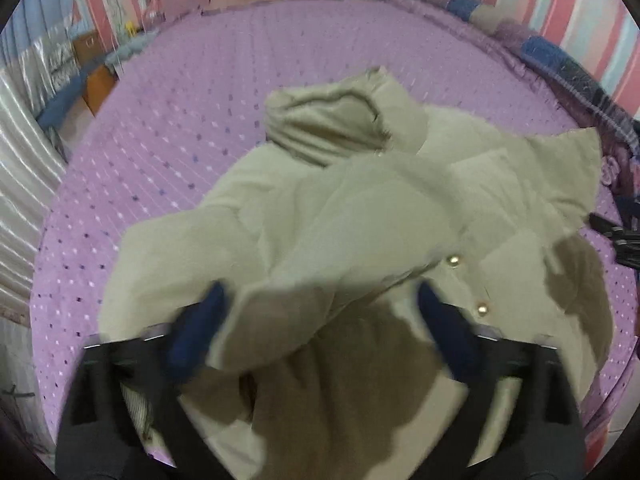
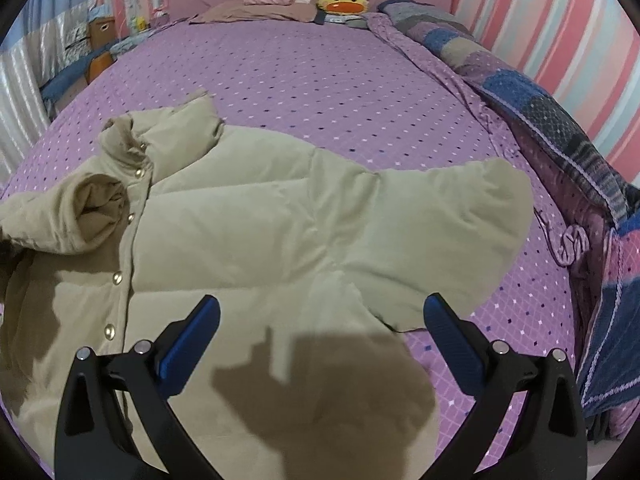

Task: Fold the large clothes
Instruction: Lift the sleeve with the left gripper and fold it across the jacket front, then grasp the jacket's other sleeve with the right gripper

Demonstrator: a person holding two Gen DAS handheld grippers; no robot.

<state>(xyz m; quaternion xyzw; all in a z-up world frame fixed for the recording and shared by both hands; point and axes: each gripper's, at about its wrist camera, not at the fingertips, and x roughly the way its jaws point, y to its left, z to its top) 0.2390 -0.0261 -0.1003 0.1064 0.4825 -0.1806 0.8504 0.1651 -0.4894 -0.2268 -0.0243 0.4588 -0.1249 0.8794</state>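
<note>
Two grippers stand released above one beige padded jacket spread on the purple bed.

Left wrist view, left to right: the left gripper is spread wide, and a folded sleeve lies loose between its fingers, not pinched. Risk: padded fill is springy, so the sleeve may roll back off the body. The collar stands in the upper centre.

Right wrist view, left to right: snap buttons line the front at left. The right gripper hovers over the hem with jaws apart, holding nothing. The other sleeve extends right, unfolded, near the bunched quilt; dragging it could snag there. Open bed lies toward the upper frame.
</note>
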